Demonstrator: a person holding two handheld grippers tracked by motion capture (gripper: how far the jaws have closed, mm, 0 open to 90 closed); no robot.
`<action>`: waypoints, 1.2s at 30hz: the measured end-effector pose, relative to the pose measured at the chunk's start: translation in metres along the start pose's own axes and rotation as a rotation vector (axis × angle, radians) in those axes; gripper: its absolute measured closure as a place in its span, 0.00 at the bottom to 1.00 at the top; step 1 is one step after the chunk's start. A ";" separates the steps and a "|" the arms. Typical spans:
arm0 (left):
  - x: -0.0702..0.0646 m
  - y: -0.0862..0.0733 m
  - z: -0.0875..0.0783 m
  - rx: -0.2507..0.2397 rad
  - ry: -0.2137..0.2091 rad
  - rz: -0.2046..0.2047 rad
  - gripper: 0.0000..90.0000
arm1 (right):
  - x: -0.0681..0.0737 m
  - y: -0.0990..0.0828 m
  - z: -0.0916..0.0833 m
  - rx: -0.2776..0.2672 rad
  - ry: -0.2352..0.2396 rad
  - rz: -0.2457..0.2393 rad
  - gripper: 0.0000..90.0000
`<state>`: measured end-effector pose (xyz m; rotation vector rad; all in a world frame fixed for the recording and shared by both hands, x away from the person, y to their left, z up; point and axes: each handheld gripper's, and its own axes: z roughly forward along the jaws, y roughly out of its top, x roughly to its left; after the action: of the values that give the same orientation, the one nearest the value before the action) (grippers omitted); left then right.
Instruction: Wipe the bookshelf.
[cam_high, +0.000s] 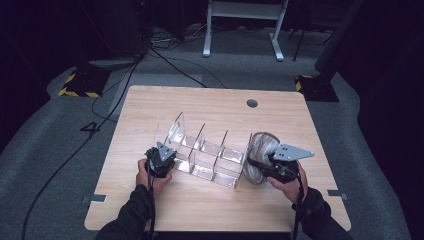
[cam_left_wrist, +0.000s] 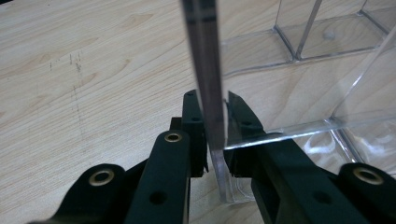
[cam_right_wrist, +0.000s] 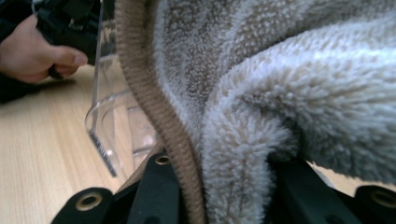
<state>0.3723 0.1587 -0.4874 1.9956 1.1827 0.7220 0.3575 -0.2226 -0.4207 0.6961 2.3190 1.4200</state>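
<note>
high view: left gripper (cam_high: 161, 161) steadies rack (cam_high: 210, 155) on bench (cam_high: 150, 105). left gripper view: jaws clamp its end wall, may slip. right gripper view: jaws pinch fleece (cam_right_wrist: 261, 93) at rack's far end; could snag, tip rack.

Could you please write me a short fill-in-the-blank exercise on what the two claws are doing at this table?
1. The left claw is shut on a clear wall of the ____.
2. The right claw grips a fleecy ____.
3. The cloth sits at the rack's ____ end in the high view.
4. Everything rests on a ____ table.

Missing words: rack; cloth; right; wooden
</note>
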 end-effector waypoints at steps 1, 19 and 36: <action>0.000 0.000 0.000 0.000 0.000 0.000 0.89 | 0.000 -0.002 0.002 0.011 0.001 0.001 0.81; 0.000 -0.001 0.000 -0.001 0.005 0.005 0.88 | -0.002 -0.050 0.047 0.268 0.011 0.042 0.81; 0.000 -0.001 -0.001 0.005 0.000 0.007 0.88 | 0.019 0.001 -0.009 0.041 0.065 -0.029 0.81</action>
<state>0.3715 0.1591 -0.4874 2.0042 1.1793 0.7238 0.3371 -0.2182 -0.4161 0.6348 2.4042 1.4056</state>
